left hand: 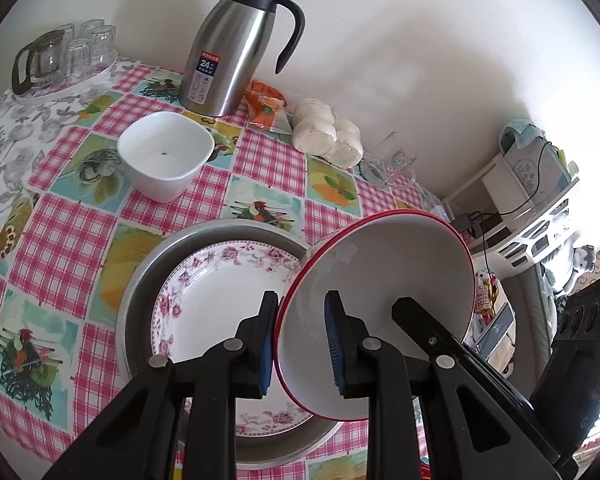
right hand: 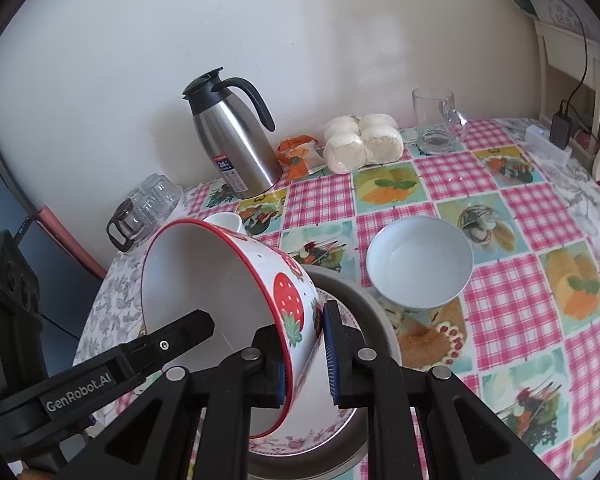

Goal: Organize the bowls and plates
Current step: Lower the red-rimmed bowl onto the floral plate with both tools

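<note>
Both tools grip one red-rimmed bowl (left hand: 380, 292) between them, tilted on its side above the counter (left hand: 72, 240). The left tool (left hand: 300, 344) pinches the bowl's wall near the rim, one blue pad outside and one inside; in its view the white inside of the bowl faces the camera. The right tool (right hand: 306, 354) pinches the opposite part of the rim the same way — in its view the strawberry pattern on the bowl's outside shows, and the left tool's black finger reaches into the bowl from the left.

Under the bowl lies a flowered plate (left hand: 216, 300) inside a metal pan (left hand: 148, 280) at the near edge of the counter. Whether the bowl touches the plate I cannot tell.

A square white bowl (left hand: 166, 156) stands to the far left of the pan, apart from it. A round pale bowl (right hand: 420, 262) stands just beside the pan on the right.

Against the far wall stand a steel jug (left hand: 236, 48), an orange packet (left hand: 266, 106) and a bag of buns (left hand: 326, 132) — in that order, left to right. A glass mug (right hand: 436, 122) stands right of the buns. At the far left, a tray (left hand: 60, 88) holds upturned glasses.
</note>
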The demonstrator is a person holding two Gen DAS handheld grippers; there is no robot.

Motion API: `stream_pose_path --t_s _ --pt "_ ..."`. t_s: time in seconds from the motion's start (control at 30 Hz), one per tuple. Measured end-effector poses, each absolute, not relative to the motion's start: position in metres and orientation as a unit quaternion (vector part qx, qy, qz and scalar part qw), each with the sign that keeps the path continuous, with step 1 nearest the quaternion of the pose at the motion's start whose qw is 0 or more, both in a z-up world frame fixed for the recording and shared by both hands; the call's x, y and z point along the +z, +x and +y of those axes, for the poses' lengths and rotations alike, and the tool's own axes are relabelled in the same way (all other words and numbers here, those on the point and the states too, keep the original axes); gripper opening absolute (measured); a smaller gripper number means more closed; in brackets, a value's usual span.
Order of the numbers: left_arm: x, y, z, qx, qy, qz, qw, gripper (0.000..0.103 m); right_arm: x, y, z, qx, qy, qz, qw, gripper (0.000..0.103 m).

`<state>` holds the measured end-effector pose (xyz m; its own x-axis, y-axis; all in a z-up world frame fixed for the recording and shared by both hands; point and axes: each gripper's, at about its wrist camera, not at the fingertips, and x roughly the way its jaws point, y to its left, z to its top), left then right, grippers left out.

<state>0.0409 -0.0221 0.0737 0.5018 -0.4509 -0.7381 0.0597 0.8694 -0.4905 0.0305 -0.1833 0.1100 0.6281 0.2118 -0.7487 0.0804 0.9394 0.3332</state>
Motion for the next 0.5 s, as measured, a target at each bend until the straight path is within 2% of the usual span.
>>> stream_pose_path --t_s 0.5 --pt "0.059 0.038 -0.013 -0.116 -0.206 0.496 0.835 0.024 0.092 0.035 -0.176 0.050 0.192 0.459 0.866 0.016"
